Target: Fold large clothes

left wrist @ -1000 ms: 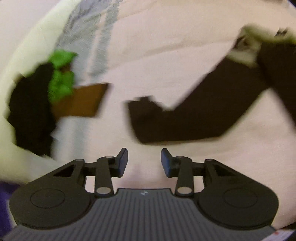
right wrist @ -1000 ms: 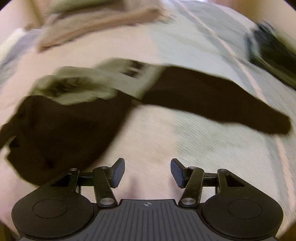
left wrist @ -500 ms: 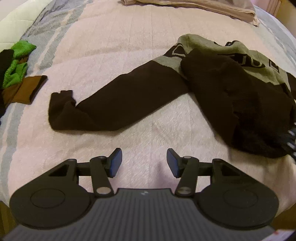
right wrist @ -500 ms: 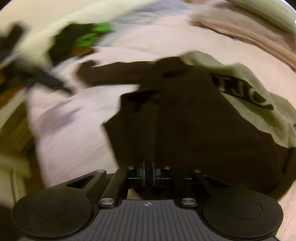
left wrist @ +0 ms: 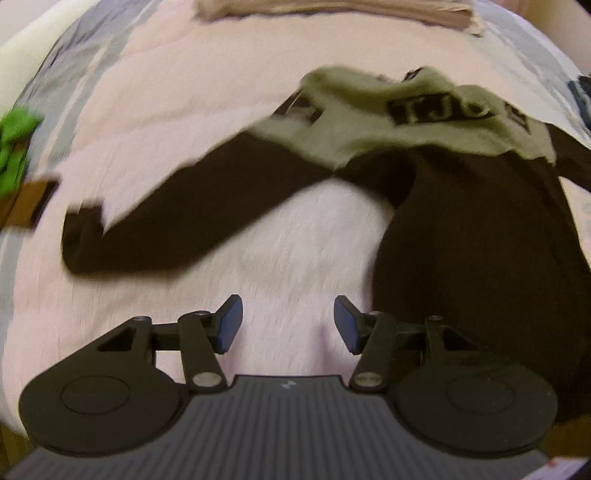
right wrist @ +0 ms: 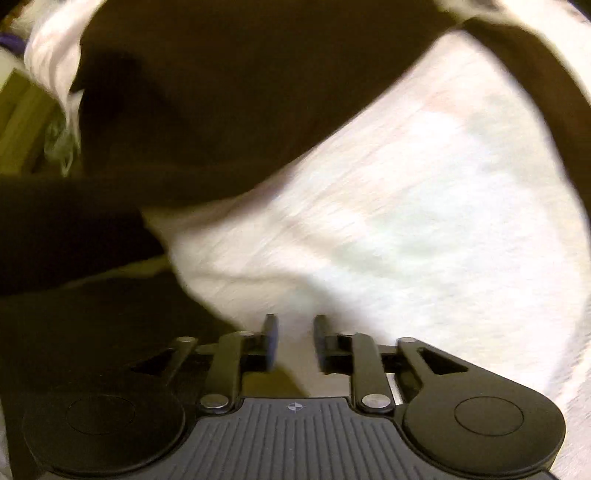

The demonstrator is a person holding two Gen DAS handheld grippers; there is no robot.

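Nearest to us in the left wrist view, the left claw has its jaws opening, with nothing between the pads; only the pale pink bedspread shows in the gap. In the right wrist view, the right claw points down at the bed and its jaws are also opening. We see no fabric pinched between its pads (the frame is blurred, but the gap reads as clear), though dark cloth lies just to its left.

Beyond the left claw lies the task's garment, a dark brown sweater with an olive upper panel carrying block lettering. Its body sits bunched to the right, uneven and creased. One sleeve stretches out flat to the left across the bedspread, unfolded.

We judge the fold to be at an early stage: the garment is neither spread square nor reduced to a compact shape. Remaining work, as we read it, is to flatten the body, bring the sleeve in across it, and then fold the body over.

Farther off, a green and brown item lies at the left edge of the bed, and a beige folded cloth rests at the far side.
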